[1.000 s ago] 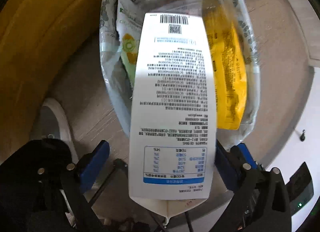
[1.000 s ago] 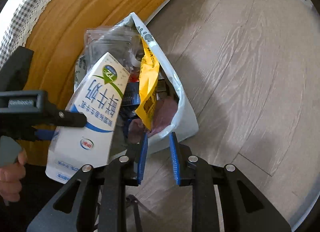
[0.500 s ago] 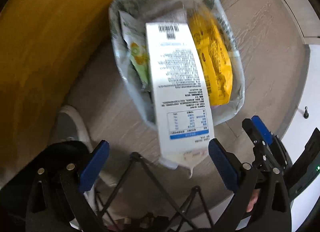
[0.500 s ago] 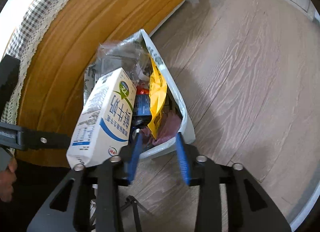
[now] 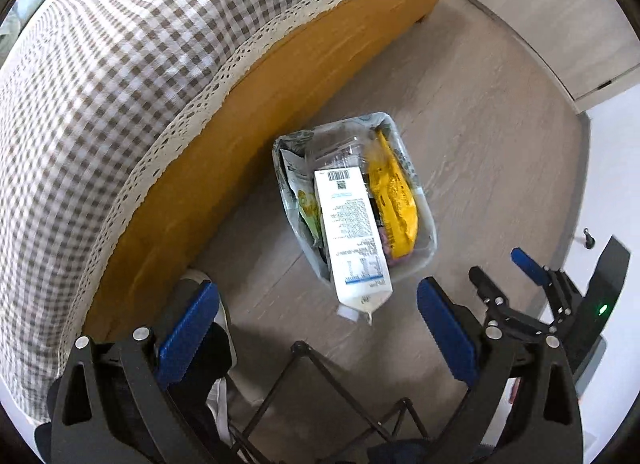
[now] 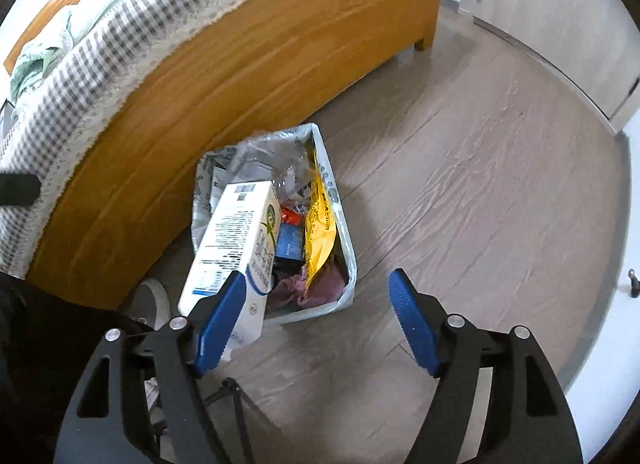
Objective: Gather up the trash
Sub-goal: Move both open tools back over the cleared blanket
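I see the trash bin (image 5: 412, 264) on the floor (image 6: 460, 184), just beside the bed frame (image 6: 240, 76) at 10 o'clock; open floor toward 3; milk carton (image 5: 352, 224) leans inside, overhanging the rim; left hand-held gripper (image 5: 320, 328) gapes empty; right hand-held gripper (image 6: 316, 320) has just been opening, empty; both higher than before.

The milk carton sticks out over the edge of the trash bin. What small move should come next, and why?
Probably push the milk carton deeper into the trash bin. It lies tilted on the other trash, its spout end hanging past the rim toward the floor. Both the left gripper and the right gripper are open and empty above it; the right fingers have just been opening.
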Demonstrator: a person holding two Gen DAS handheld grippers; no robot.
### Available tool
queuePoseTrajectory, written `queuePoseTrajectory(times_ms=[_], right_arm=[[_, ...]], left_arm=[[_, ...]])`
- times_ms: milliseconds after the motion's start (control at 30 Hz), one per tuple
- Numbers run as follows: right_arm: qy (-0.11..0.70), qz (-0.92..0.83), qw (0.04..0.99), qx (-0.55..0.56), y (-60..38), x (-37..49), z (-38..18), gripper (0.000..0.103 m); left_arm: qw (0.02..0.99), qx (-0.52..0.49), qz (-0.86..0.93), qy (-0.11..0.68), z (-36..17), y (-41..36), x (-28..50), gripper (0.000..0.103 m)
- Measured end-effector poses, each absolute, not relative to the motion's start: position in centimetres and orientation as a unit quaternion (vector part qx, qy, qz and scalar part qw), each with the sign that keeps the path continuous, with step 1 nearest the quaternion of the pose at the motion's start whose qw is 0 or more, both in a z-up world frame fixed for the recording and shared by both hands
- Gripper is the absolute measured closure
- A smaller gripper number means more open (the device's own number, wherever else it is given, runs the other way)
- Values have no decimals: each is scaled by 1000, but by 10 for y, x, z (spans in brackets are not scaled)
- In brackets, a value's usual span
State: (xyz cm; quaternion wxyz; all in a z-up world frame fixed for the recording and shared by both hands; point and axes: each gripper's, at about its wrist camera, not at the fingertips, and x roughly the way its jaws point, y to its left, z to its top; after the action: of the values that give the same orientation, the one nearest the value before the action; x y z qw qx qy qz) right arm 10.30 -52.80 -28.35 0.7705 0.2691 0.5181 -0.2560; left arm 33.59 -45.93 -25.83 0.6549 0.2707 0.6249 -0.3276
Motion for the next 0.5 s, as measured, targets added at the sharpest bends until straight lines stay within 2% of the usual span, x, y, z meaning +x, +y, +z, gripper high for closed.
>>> queuePoseTrajectory(times_ms=[67, 233, 500], right_arm=[[527, -255, 766, 264, -526, 101, -272, 29], [536, -272, 764, 235, -519, 94, -239, 29], [492, -276, 805, 182, -495, 126, -162, 28]], left_arm=[[653, 274, -335, 621, -254, -454, 330, 7], [659, 261, -347, 615, -246, -435, 323, 7], [712, 201, -363, 566, -183, -378, 358, 7]])
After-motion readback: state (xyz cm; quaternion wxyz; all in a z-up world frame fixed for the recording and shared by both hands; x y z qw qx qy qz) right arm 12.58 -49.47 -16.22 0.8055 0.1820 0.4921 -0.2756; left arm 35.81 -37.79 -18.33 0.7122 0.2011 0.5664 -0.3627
